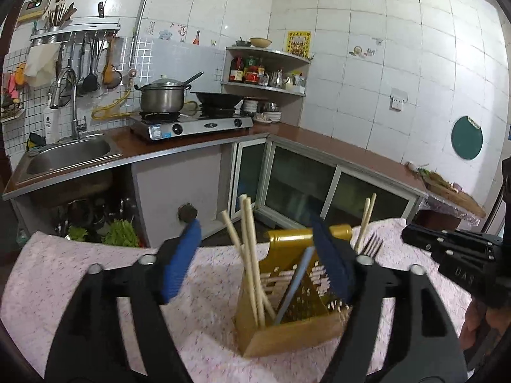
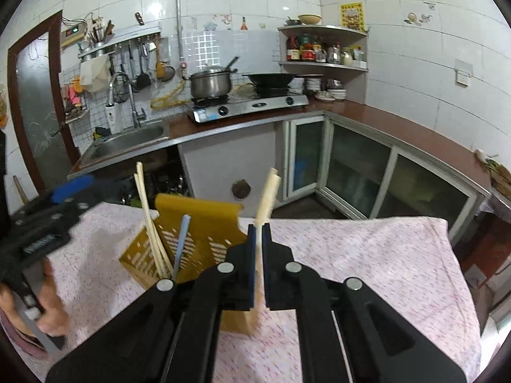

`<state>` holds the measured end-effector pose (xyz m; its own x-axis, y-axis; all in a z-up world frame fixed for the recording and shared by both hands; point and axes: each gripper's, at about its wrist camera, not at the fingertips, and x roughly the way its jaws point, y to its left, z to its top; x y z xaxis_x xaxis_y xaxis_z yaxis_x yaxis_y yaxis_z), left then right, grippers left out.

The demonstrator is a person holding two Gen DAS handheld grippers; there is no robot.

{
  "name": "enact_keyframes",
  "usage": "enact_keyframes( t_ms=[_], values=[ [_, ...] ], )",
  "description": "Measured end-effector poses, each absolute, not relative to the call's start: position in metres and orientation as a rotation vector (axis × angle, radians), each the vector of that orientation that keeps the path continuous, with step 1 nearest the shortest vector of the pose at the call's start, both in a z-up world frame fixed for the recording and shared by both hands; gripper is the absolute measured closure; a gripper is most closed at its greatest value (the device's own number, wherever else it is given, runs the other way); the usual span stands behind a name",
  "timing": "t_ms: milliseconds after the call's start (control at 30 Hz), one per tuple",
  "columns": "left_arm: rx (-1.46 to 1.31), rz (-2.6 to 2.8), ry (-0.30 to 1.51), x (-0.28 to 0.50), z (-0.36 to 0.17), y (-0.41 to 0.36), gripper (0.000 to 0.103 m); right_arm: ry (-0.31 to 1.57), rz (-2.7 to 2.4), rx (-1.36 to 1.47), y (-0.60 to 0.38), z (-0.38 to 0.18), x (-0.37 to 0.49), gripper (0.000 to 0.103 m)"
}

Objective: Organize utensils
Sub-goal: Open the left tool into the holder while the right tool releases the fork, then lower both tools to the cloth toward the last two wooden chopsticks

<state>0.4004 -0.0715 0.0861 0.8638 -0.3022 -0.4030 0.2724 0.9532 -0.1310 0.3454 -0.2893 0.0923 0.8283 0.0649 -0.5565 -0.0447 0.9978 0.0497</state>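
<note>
A home kitchen: tiled walls, sink, gas stove, hanging ladles.

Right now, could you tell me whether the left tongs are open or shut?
Open: the left tongs stand wide apart around the utensil holder, gripping nothing.

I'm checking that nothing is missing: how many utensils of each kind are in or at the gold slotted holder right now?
Pale wooden chopsticks: 5 (3 in the gold slotted holder, 2 in the right gripper)
Silver metal fork: 1
Pale blue handle, utensil end hidden: 1
Total: 7
</note>
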Motion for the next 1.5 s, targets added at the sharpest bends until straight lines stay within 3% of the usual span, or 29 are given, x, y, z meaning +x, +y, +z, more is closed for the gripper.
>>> enact_keyframes(
  t_ms=[100, 167, 433, 500, 633, 667, 1033, 1100, 1167, 1500],
  values=[
    [-0.043, -0.274, 0.471, 0.383, 0.087, -0.067, 0.017, 0.633, 0.03, 0.039, -0.299, 0.082, 0.334, 0.096],
    [-0.013, -0.252, 0.51, 0.37, 0.082, -0.067, 0.014, 0.662, 0.006, 0.047, -0.305, 0.069, 0.324, 0.064],
    [0.017, -0.241, 0.662, 0.335, 0.041, -0.074, 0.008, 0.795, -0.031, 0.073, -0.314, 0.013, 0.297, 0.061],
    [0.009, -0.245, 0.707, 0.329, 0.026, -0.076, 0.006, 0.829, -0.037, 0.078, -0.314, -0.002, 0.292, 0.056],
    [0.043, -0.235, 0.786, 0.326, 0.0, -0.088, 0.005, 0.869, -0.05, 0.126, -0.316, -0.02, 0.28, 0.031],
    [0.047, -0.236, 0.806, 0.326, -0.005, -0.091, 0.005, 0.879, -0.052, 0.131, -0.316, -0.024, 0.279, 0.029],
    [0.057, -0.225, 0.973, 0.337, -0.052, -0.12, 0.007, 0.961, -0.092, 0.162, -0.324, -0.039, 0.265, 0.03],
    [0.043, -0.24, 0.998, 0.339, -0.055, -0.128, 0.015, 0.975, -0.081, 0.159, -0.322, -0.041, 0.264, 0.032],
    [0.043, -0.255, 1.031, 0.343, -0.062, -0.137, 0.023, 0.99, -0.061, 0.153, -0.317, -0.043, 0.264, 0.048],
    [0.112, -0.257, 1.058, 0.347, -0.083, -0.169, 0.048, 1.026, -0.006, 0.186, -0.301, -0.053, 0.267, 0.065]
  ],
)
